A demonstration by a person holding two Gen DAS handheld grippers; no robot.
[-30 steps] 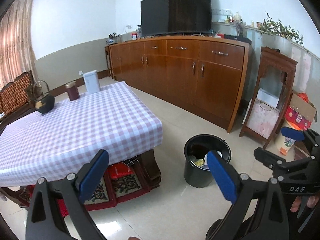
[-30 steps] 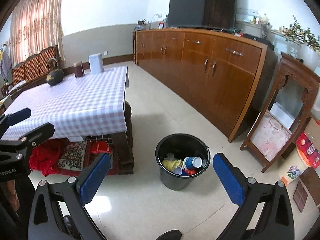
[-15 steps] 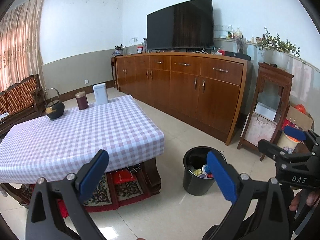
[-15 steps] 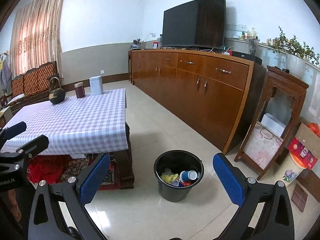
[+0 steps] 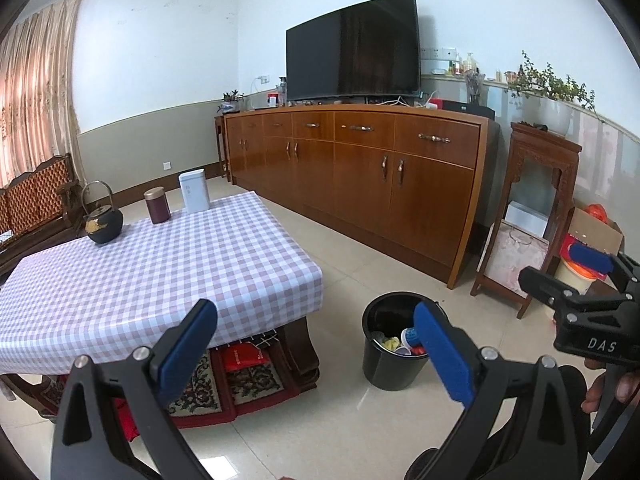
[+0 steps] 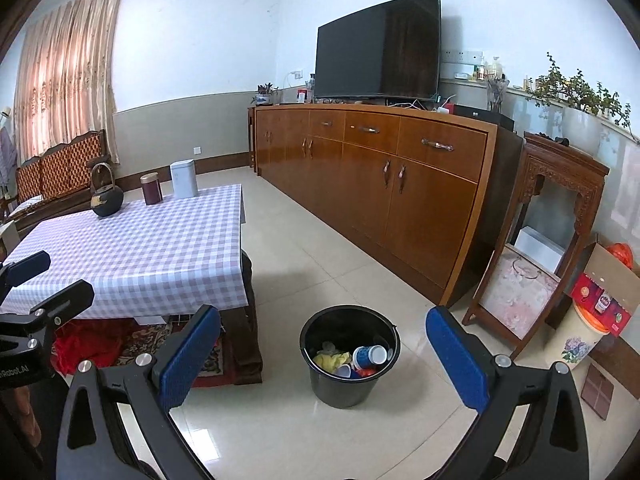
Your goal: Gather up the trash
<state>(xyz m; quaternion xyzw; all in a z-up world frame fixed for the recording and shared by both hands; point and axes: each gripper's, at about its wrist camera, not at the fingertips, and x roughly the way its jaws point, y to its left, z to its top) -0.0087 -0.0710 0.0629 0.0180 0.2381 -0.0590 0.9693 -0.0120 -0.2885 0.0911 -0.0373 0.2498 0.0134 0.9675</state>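
Observation:
A black trash bucket (image 6: 349, 385) stands on the tiled floor beside the low table; the same bucket (image 5: 387, 365) shows in the left wrist view. Inside lie a blue paper cup (image 6: 369, 356), yellow crumpled trash (image 6: 330, 360) and other scraps. My right gripper (image 6: 323, 358) is open and empty, held back from the bucket and above it. My left gripper (image 5: 316, 347) is open and empty too, its right pad overlapping the bucket's rim in the view. The right gripper (image 5: 568, 276) also appears at the left wrist view's right edge, and the left gripper (image 6: 48, 280) at the right wrist view's left edge.
A low table with a checked cloth (image 6: 132, 248) carries a black teapot (image 6: 105, 200), a brown tin (image 6: 151, 189) and a white box (image 6: 184, 178). A long wooden sideboard (image 6: 372, 184) with a TV lines the wall. A carved stand (image 6: 540, 240), a floral bin (image 6: 576, 340) and a cardboard box (image 6: 608, 280) sit right.
Both grippers have risen and tilted up: the bucket sits lower in both views and more wall shows above the TV. Both stay open and empty.

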